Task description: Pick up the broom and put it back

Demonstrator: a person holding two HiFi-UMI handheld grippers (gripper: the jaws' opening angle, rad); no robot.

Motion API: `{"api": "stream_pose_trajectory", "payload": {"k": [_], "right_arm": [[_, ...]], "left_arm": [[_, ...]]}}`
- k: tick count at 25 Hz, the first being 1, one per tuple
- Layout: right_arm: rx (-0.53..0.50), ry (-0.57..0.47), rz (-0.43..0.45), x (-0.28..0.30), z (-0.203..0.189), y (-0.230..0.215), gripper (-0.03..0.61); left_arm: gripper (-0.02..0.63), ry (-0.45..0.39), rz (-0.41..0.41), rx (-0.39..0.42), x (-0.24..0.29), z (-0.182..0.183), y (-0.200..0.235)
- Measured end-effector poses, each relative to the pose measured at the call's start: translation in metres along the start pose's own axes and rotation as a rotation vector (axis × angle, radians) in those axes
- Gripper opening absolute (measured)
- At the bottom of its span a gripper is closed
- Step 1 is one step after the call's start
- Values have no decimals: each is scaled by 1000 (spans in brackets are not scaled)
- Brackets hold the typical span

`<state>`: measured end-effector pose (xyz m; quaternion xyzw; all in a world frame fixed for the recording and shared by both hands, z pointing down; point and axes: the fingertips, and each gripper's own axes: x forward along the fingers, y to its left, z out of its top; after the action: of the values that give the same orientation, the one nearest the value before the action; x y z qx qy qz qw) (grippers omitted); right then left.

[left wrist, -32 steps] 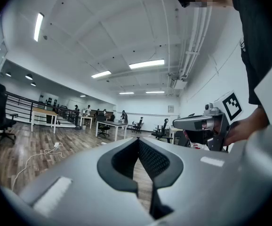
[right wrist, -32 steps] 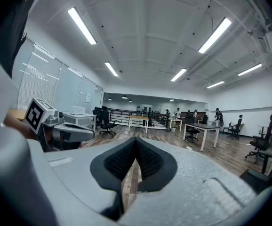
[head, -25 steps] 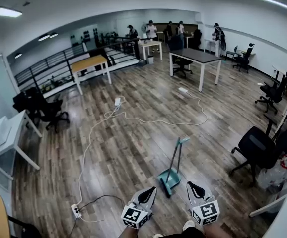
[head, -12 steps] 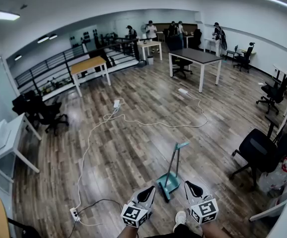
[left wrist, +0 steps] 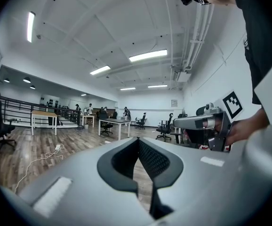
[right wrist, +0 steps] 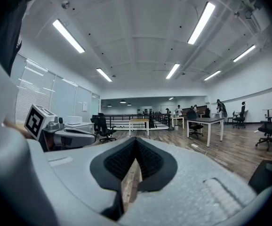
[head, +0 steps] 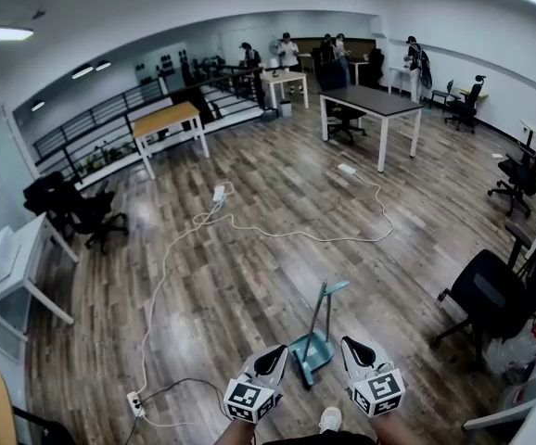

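A teal broom and dustpan set [head: 315,344] stands upright on the wood floor, its grey pole [head: 322,306] leaning toward the upper right and ending in a teal grip. In the head view it stands just ahead of and between my two grippers. My left gripper [head: 275,351] is to its left and my right gripper [head: 350,345] to its right; both are held level, apart from the set. The left gripper [left wrist: 138,140] has its pads together with nothing in them. The right gripper [right wrist: 135,140] is likewise shut and empty. Neither gripper view shows the set.
A white cable [head: 249,225] runs over the floor to a power strip [head: 139,402] at my lower left. Black office chairs [head: 491,295] stand at the right. A white desk [head: 13,267] is at the left and a dark table [head: 372,103] farther ahead. People stand at the far end.
I have walked forward: the broom and dustpan set has slid lower in the head view, closer to my grippers. Both grippers stay shut, side by side.
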<state>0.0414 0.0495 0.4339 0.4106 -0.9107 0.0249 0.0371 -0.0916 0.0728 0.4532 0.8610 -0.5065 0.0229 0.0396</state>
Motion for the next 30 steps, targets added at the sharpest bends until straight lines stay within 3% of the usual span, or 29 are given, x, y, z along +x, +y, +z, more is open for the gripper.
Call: {"api": "stream_pose_trajectory", "payload": {"k": [14,30], "right_arm": [[-36,21,114,60,-12,-70,3],[-20,78,104,96,-37,-103,3]], "left_arm": [[18,53,125,4,81,-9,27],[18,138,92,-5,136,-37,52]]}}
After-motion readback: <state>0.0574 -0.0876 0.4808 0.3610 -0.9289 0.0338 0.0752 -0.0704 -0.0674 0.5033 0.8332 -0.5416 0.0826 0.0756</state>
